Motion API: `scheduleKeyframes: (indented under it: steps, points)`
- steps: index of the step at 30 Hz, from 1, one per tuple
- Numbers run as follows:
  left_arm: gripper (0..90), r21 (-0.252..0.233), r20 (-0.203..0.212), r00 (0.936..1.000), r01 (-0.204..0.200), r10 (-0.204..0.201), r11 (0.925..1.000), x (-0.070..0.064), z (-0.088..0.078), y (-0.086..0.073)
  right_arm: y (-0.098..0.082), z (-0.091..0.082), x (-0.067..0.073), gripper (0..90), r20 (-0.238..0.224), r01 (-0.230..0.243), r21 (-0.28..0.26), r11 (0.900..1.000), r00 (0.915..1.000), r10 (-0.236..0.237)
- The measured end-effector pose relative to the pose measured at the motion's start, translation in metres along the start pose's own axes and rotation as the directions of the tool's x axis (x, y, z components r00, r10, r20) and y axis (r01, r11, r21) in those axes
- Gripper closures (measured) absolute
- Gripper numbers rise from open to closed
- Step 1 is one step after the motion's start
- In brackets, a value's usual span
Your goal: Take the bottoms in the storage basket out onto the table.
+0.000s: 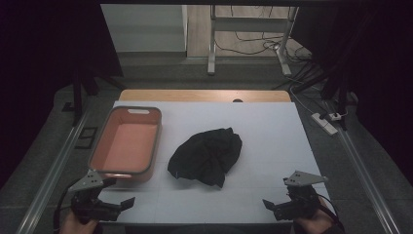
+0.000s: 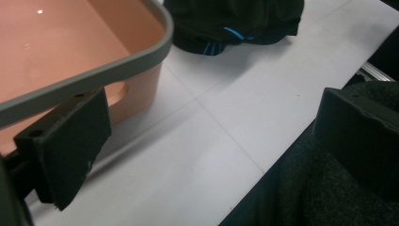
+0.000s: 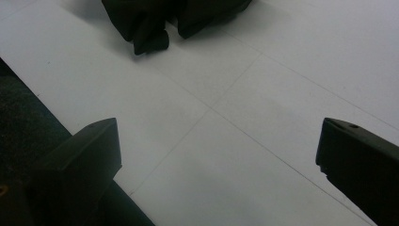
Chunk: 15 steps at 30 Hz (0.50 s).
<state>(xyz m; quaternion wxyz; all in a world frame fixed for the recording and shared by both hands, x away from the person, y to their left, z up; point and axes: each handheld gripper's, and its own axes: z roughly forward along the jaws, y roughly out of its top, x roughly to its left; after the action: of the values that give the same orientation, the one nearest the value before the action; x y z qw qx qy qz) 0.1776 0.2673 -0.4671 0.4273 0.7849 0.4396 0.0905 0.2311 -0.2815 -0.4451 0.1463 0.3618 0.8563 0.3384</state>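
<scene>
We are just starting, with our left gripper (image 1: 127,195) and right gripper (image 1: 271,196) both wide and holding nothing, well short of the black cloth (image 1: 207,155) lying right of the pink tub (image 1: 126,144), so next we reach for it.

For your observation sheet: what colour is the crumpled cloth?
Black, with small blue stripes; the cloth shows best in the left gripper view.
</scene>
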Motion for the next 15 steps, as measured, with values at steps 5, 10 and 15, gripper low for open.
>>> scheduleKeyframes:
  steps: [5, 10, 15]
  points:
    - [0.0, 0.006, -0.033, 0.9994, 0.011, -0.01, 0.9999, 0.001, -0.006, -0.004, 0.0, 0.0, 0.0, 0.4, 0.001, 0.001, 0.0, 1.0, 1.0, -0.001]
    - [0.0, 0.023, -0.068, 0.9977, 0.006, -0.005, 0.9997, 0.0, -0.01, -0.008, 0.0, 0.0, 0.0, 0.4, 0.003, 0.0, -0.001, 1.0, 1.0, 0.0]
    - [0.0, 0.045, -0.09, 0.9959, 0.008, -0.004, 0.999, -0.001, -0.014, -0.012, 0.0, 0.0, 0.0, 0.4, 0.006, 0.001, 0.0, 1.0, 1.0, -0.001]
